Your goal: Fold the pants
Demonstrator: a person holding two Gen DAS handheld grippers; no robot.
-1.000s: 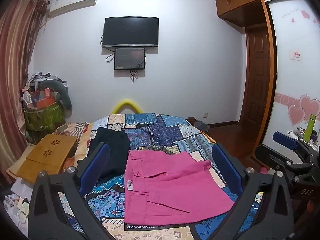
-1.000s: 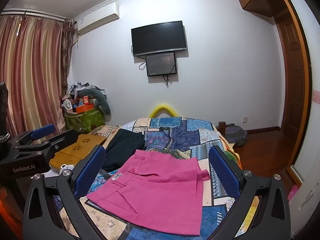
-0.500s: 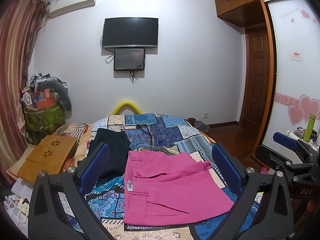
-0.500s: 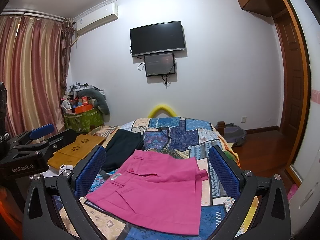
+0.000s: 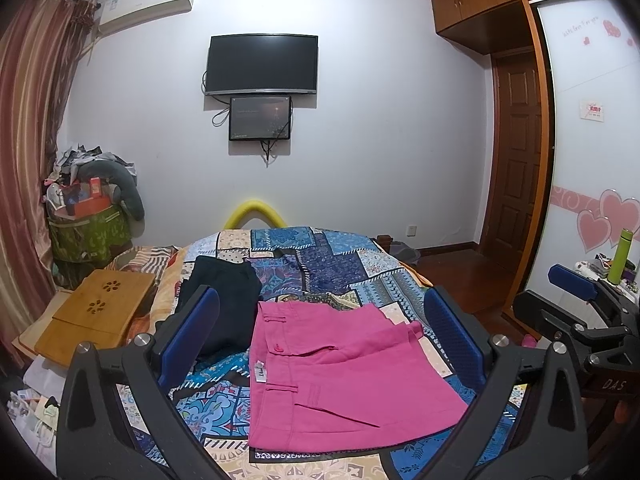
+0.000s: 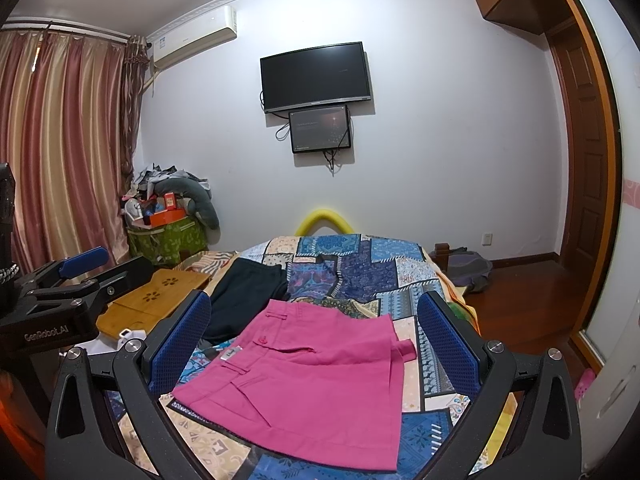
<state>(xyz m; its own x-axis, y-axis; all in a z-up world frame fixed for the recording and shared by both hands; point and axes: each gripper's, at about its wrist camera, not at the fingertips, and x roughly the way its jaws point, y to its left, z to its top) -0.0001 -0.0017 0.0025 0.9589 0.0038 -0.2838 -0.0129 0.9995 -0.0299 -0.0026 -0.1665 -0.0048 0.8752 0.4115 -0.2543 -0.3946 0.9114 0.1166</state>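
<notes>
Far off to the left of my left tool (image 5: 320, 344), a green fabric bin (image 5: 90, 236) sits by the curtain, heaped with an orange box, loose clothes and a grey bolster draped over its rim; I cannot make out the smaller items in it.

The pink pants (image 5: 340, 376) lie flat on the bed (image 5: 344, 264), straight ahead of both tools and framed between the pads of each; the cloth is a matte woven cotton, folded into a rough rectangle, with belt loops, a button and a small white tag at the waistband, and 1 cuffed leg end poking out toward the right. Beyond my left tool's left pad lies a dark folded garment (image 5: 224, 300), soft and creased, just beside the pink waistband. The bedspread is a patchwork print of blue, cream and purple blocks. A slatted bamboo tray (image 5: 96, 316) with flower cut-outs rests to the left of the bed.

My left tool stands wide apart, gripping nothing; my right tool (image 6: 316, 344) likewise gapes over the pants without touching them.

Against the frames from 1 second ago, the pants and both tools sit almost exactly as they did.
</notes>
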